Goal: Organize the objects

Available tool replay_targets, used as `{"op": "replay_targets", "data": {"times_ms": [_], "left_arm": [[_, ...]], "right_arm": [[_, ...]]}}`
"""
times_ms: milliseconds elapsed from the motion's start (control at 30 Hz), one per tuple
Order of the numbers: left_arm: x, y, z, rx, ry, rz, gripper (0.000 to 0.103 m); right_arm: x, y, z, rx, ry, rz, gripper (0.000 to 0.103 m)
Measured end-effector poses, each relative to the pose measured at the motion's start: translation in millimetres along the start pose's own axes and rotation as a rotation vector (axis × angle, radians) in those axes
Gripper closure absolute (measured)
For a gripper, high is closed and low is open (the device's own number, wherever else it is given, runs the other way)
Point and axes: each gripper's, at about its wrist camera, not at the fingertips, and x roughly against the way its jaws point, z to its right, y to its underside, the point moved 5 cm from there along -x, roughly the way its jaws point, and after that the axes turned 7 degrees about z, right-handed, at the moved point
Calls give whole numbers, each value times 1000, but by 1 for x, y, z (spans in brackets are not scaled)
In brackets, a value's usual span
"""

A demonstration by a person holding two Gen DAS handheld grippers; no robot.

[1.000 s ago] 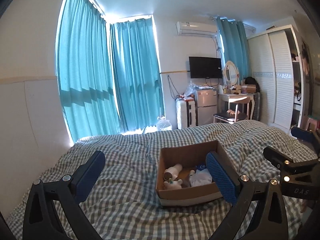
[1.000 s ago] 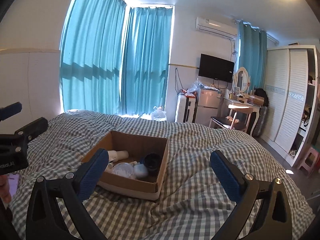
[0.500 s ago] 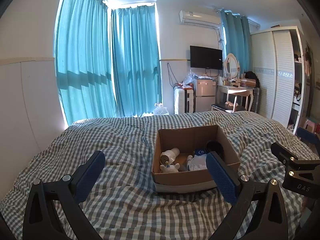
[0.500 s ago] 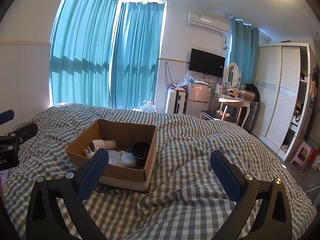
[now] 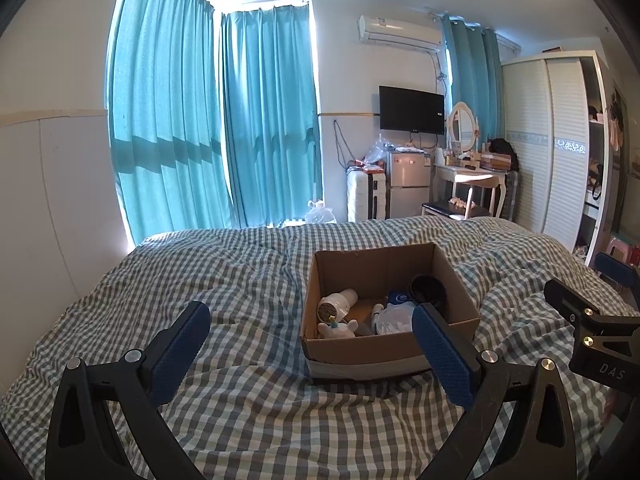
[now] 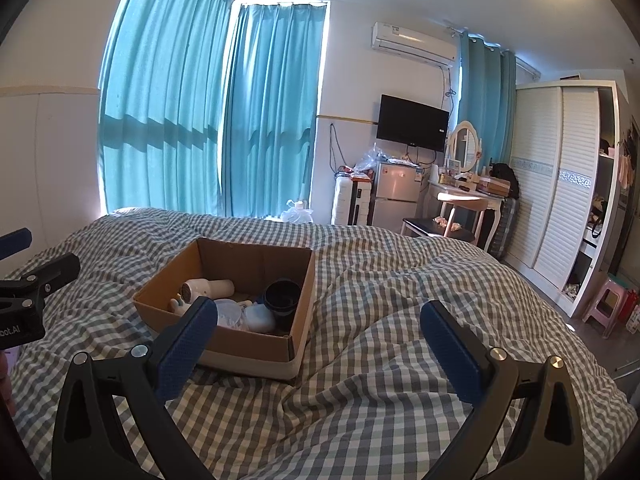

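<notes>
An open cardboard box [image 5: 360, 350] [image 6: 256, 346] sits on a grey-and-white checked bedspread [image 5: 240, 400] [image 6: 400, 380]. Inside lie a white hair dryer [image 5: 337, 303] [image 6: 208, 289], a small white plush toy [image 5: 338, 329], a crumpled clear bag [image 5: 394, 317] [image 6: 230, 314], a black round pot [image 5: 429, 291] [image 6: 282, 296] and a blue-and-white item [image 5: 398, 298]. My left gripper [image 5: 310, 342] is open and empty, hovering in front of the box. My right gripper [image 6: 318, 338] is open and empty, to the box's right. Each gripper shows at the edge of the other's view.
Teal curtains [image 5: 224, 132] cover the windows behind the bed. Beyond the bed's far end stand a white suitcase [image 5: 366, 196], a small fridge [image 5: 408, 188], a dressing table with a stool [image 5: 468, 188] and a white wardrobe [image 5: 556, 152]. A pink stool [image 6: 608, 300] stands on the floor at right.
Both cameras have risen and tilted, so the box sits higher and farther from the fingers in both views. Both grippers stay open and empty.
</notes>
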Motion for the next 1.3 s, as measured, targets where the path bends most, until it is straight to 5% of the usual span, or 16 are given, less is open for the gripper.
{"op": "replay_targets", "data": {"times_ms": [1300], "left_arm": [[0, 6, -4, 30, 7, -11, 0]], "right_arm": [[4, -1, 1, -28, 16, 13, 1]]}}
